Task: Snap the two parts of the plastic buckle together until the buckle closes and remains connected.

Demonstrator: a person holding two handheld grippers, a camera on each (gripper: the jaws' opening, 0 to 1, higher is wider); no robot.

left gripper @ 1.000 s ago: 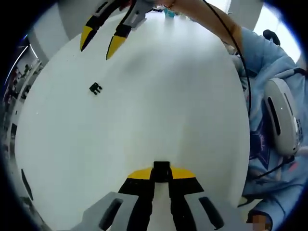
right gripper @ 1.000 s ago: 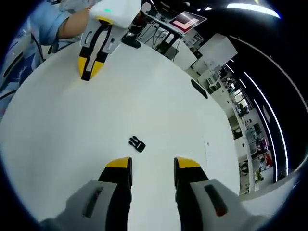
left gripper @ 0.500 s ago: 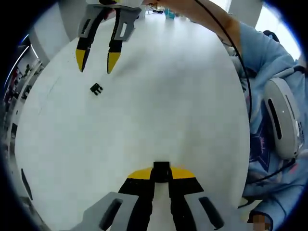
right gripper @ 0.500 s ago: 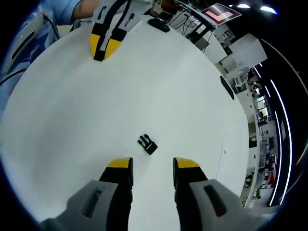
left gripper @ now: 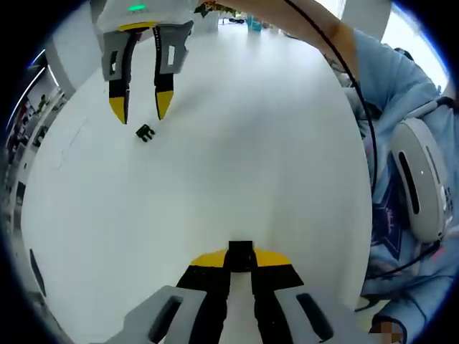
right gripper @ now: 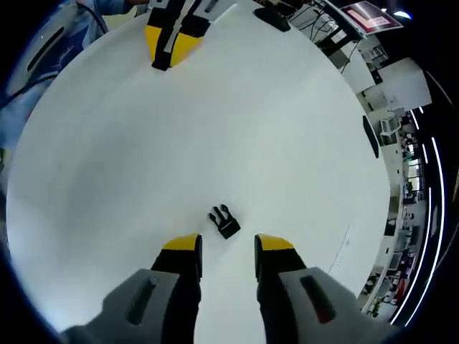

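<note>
Here 2 black buckle pieces show: 1 small pronged piece (right gripper: 224, 221) lies on the white table (right gripper: 251, 122) just ahead of the right gripper (right gripper: 226, 246), whose jaws stand apart, and 1 piece (left gripper: 240, 253) sits clamped in the left gripper (left gripper: 240, 259). The pronged piece is tiny, with prongs at one end. Since a second ago the right gripper has come closer to it.

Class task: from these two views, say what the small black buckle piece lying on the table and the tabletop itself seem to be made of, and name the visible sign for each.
Buckle piece: probably moulded plastic, matt black; its small prongs look cast in one piece, with no metallic shine.
Table: a smooth, white, slightly glossy top, perhaps laminate or painted board; it shows soft reflections and no grain. The core cannot be judged.
</note>
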